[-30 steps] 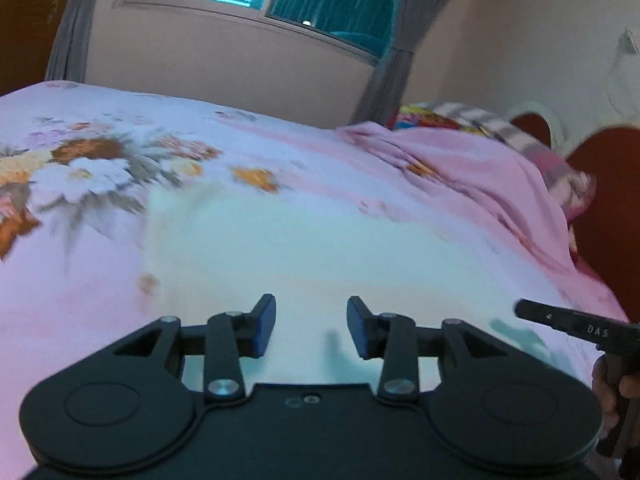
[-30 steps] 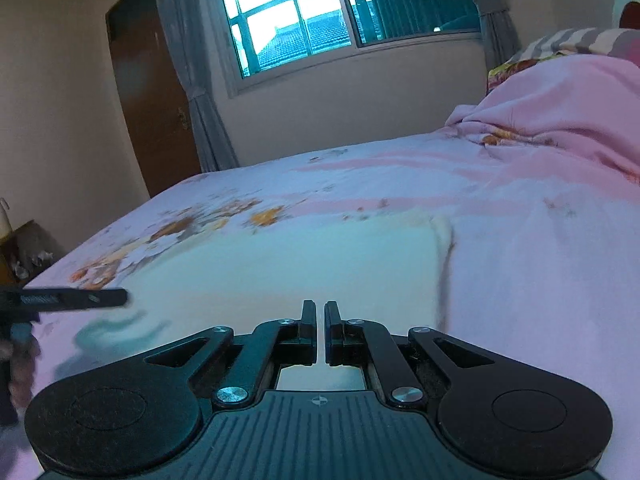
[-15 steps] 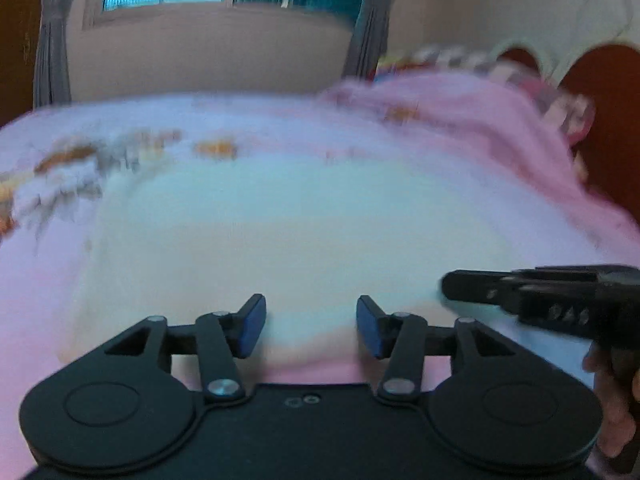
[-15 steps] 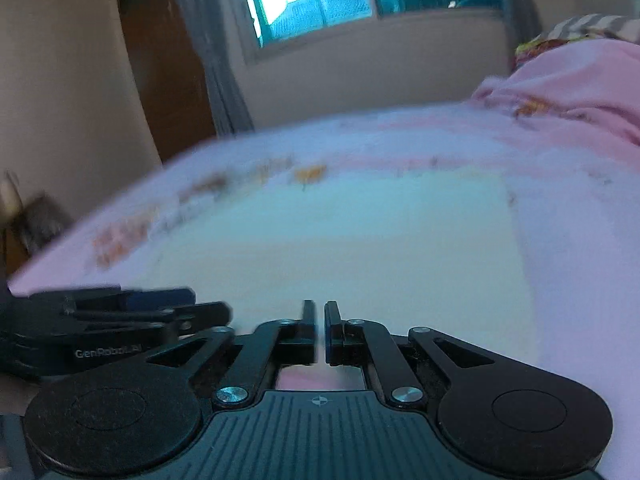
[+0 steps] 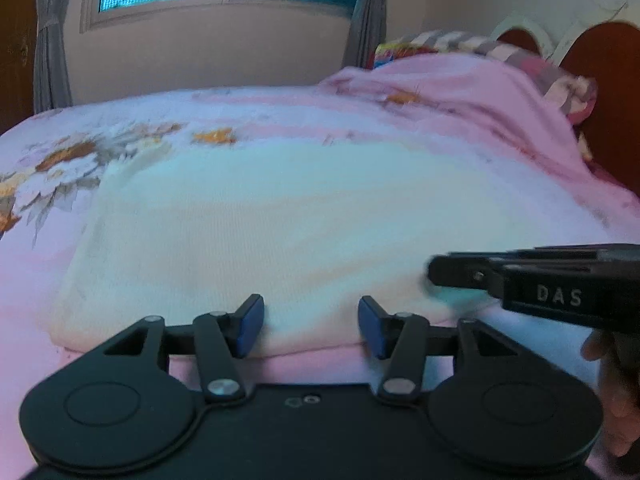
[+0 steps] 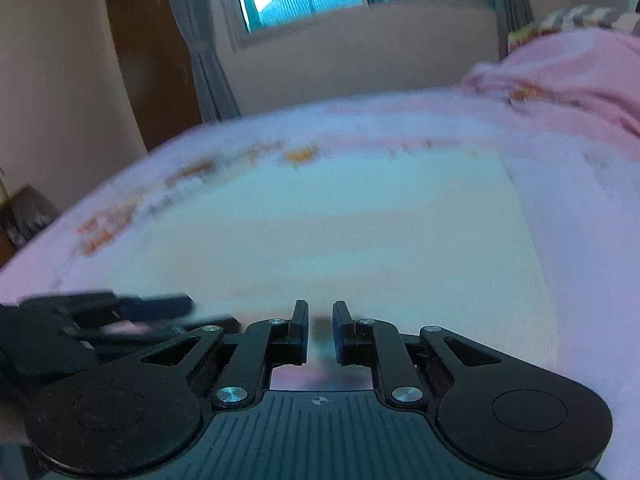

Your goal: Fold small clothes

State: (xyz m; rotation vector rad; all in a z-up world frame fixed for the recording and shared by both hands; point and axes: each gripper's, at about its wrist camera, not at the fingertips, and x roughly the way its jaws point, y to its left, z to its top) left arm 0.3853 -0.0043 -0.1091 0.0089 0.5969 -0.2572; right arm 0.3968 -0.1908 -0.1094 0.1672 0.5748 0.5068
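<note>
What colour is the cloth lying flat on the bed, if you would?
Cream-white cloth, plain; clearest in the left wrist view.

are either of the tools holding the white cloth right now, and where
Nothing is held. The left tool is open at the white cloth's near edge; the right tool shows a narrow, empty gap.

Left tool gapes wide; right tool stands narrowly parted.

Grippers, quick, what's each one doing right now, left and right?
Left gripper: open, holding nothing, at the near edge of the white cloth.
Right gripper: open a crack, nothing between the pads.
</note>
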